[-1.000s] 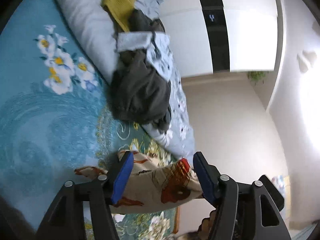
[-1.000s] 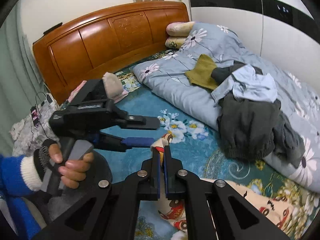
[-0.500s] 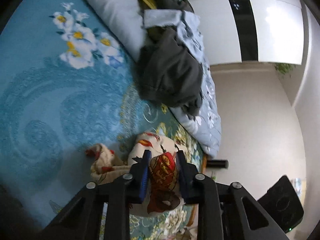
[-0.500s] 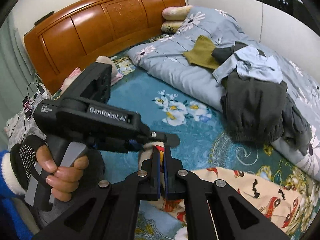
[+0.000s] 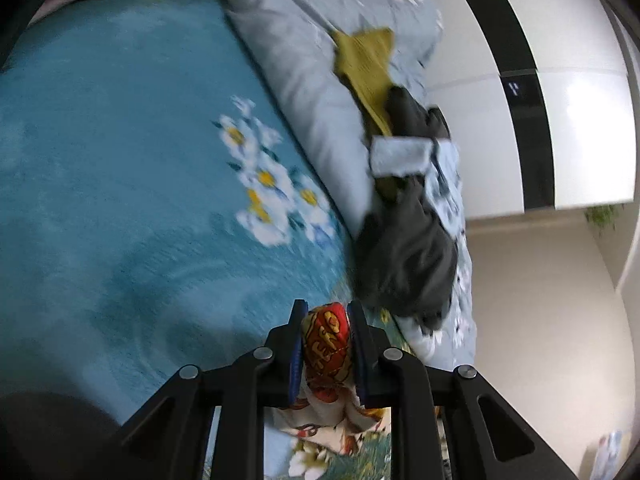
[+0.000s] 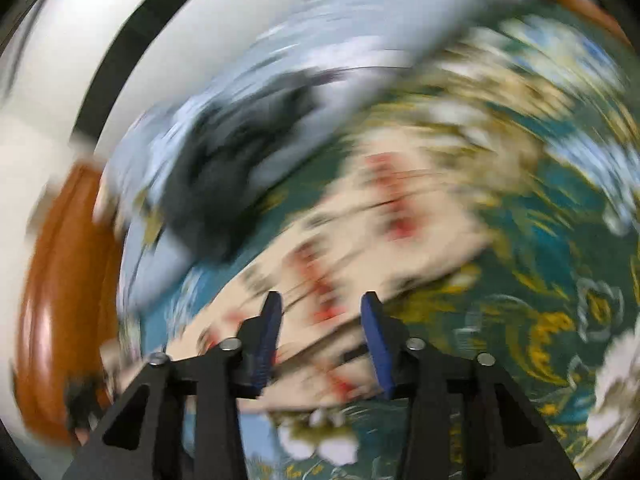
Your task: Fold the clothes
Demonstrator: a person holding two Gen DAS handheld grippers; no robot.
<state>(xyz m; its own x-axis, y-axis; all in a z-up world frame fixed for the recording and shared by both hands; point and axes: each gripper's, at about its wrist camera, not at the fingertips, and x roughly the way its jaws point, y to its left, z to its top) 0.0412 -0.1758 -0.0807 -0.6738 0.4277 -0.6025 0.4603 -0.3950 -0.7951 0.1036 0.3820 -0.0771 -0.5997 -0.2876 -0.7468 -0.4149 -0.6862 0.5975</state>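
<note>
Left tongs (image 5: 327,314) closing, pinching a bunched fold of the cartoon-print garment (image 5: 326,344) over the blue bedspread (image 5: 120,160). In the blurred right view, the garment (image 6: 360,232) stretches from 8 to 2 o'clock beyond the right tongs (image 6: 322,308), opening, nothing between them.

A teal bedspread with white-and-yellow flowers (image 5: 132,168) covers the bed — a rumpled grey-blue floral quilt (image 5: 304,52) lies along it, beside a glossy white wardrobe with a black stripe (image 5: 520,92).
</note>
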